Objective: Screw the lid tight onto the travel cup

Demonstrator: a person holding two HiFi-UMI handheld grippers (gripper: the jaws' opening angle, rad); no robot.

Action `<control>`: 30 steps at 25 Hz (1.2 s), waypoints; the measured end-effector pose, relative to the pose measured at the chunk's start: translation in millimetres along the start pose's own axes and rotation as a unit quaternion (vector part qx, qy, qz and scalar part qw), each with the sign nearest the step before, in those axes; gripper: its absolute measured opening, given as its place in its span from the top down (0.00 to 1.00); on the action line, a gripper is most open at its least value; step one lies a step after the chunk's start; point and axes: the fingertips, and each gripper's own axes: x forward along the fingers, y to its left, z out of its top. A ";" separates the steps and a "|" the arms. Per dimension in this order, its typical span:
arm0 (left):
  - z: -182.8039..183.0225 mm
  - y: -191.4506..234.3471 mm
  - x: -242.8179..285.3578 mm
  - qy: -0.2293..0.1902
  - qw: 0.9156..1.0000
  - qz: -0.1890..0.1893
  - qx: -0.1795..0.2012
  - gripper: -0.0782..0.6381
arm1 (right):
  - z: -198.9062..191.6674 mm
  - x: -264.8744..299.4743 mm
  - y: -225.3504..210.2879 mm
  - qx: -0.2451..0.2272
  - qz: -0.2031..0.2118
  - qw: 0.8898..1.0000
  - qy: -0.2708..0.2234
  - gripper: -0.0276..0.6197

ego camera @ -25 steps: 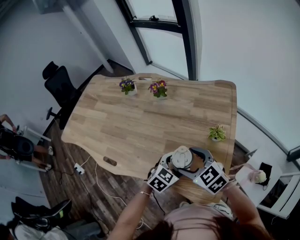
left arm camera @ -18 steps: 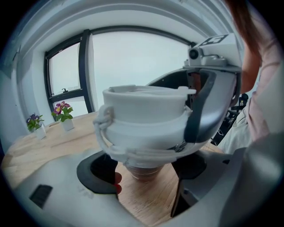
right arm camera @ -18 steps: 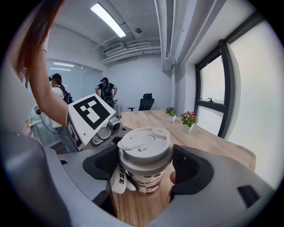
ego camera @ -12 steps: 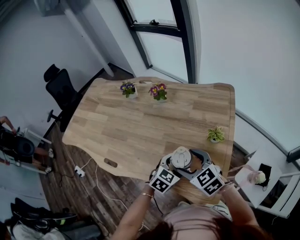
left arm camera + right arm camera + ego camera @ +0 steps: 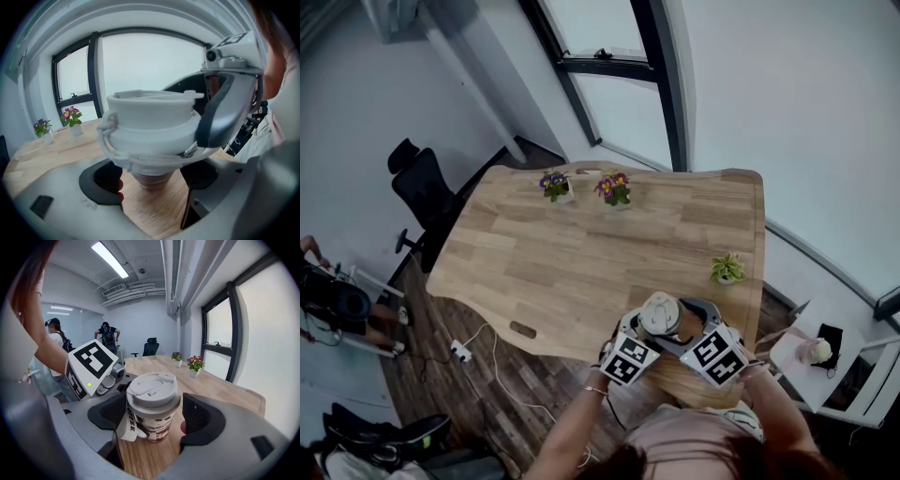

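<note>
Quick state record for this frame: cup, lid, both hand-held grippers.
travel cup: upright on the wooden table, near the person's edge
lid: seated on cup
left hand-held gripper: jaws apart beside cup's lower body, gaps visible
right hand-held gripper: jaws flank lid, contact unclear

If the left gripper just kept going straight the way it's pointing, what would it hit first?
The travel cup: its tapered body stands right between the open jaws of the left gripper, so the two would probably meet almost at once. The right gripper, seemingly closed on the lid, sits just beyond.
</note>
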 end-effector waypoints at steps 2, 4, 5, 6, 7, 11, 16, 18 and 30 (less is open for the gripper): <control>-1.7 0.4 -1.5 0.000 1.000 0.008 0.004 0.40 | -0.3 -2.6 -0.4 0.000 -0.005 1.000 -0.001 0.38; -5.1 0.4 -2.8 0.002 1.000 0.013 0.002 0.40 | -1.4 -5.5 0.0 0.000 -0.010 1.000 -0.002 0.38; -7.1 0.6 -3.9 0.004 1.000 0.014 -0.001 0.40 | -1.7 -7.0 0.6 0.000 -0.012 1.000 -0.003 0.38; -9.1 1.0 -5.6 0.004 1.000 0.016 -0.005 0.40 | -1.7 -8.6 1.6 0.001 -0.014 1.000 -0.004 0.38; -10.7 1.3 -7.8 0.004 1.000 0.017 -0.009 0.40 | -1.4 -10.3 2.7 0.001 -0.016 1.000 -0.004 0.38; -15.6 2.5 -17.2 0.003 1.000 0.023 -0.020 0.40 | 0.5 -16.3 6.8 0.006 -0.024 1.000 -0.008 0.38; -24.7 -0.9 -30.4 0.002 0.999 0.033 -0.028 0.40 | 0.7 -24.2 14.5 0.016 -0.034 0.999 -0.014 0.39; -28.0 -2.1 -36.5 -0.001 0.999 0.040 -0.034 0.40 | -0.2 -28.0 18.2 0.017 -0.038 0.999 -0.016 0.39; -38.1 -10.9 -80.9 -0.035 0.993 0.091 -0.058 0.41 | -3.2 -50.4 38.8 0.067 -0.065 0.995 -0.034 0.40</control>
